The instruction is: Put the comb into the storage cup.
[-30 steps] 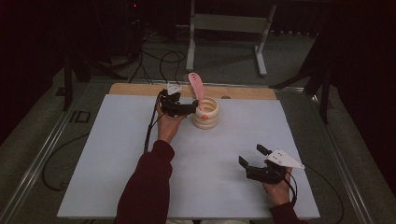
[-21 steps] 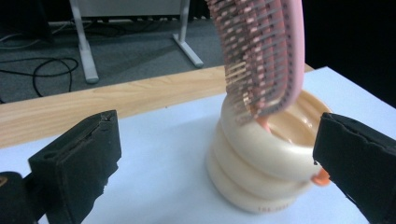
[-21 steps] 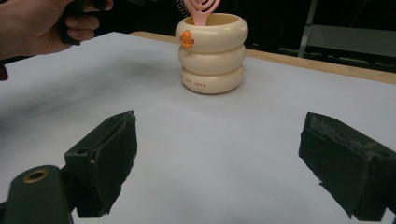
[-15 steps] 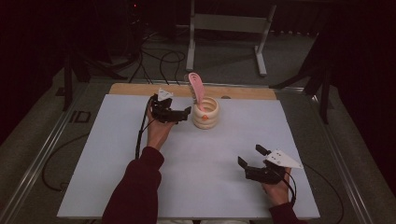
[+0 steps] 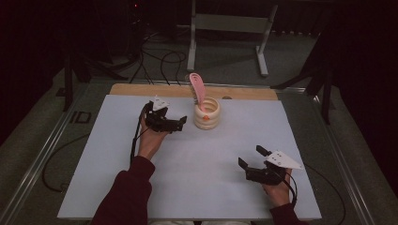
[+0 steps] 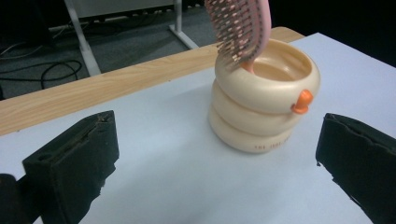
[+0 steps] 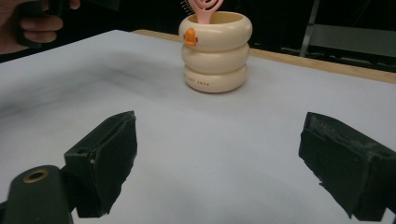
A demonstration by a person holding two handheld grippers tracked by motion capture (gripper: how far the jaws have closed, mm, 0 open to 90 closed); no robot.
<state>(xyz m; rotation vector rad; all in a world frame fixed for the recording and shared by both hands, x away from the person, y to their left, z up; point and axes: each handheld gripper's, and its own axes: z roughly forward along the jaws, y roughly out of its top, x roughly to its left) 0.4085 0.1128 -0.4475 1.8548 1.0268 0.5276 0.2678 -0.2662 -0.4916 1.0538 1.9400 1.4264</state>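
A cream ringed cup [image 5: 207, 113] with an orange knob stands at the back middle of the white table, and a pink hairbrush [image 5: 197, 86] stands upright in it. My left gripper [image 5: 179, 124] sits just left of the cup, apart from it. Its jaws have just been opening and stand wide with nothing between them. In the left gripper view the cup [image 6: 264, 107] and brush [image 6: 240, 28] lie ahead of the gripper [image 6: 215, 163]. My right gripper [image 5: 251, 157] rests open and empty at the front right. Its view shows the cup [image 7: 215, 46] farther off beyond the gripper [image 7: 217, 158].
A wooden strip [image 5: 141, 90] runs along the table's [image 5: 211, 187] far edge. Beyond it are cables [image 5: 159, 61] on the floor and a metal stand [image 5: 225, 23]. The hand on the left gripper [image 7: 32, 23] shows at the top left of the right gripper view.
My left gripper has drawn back leftward from the cup, leaving the brush standing in it. The right gripper has stayed where it was.
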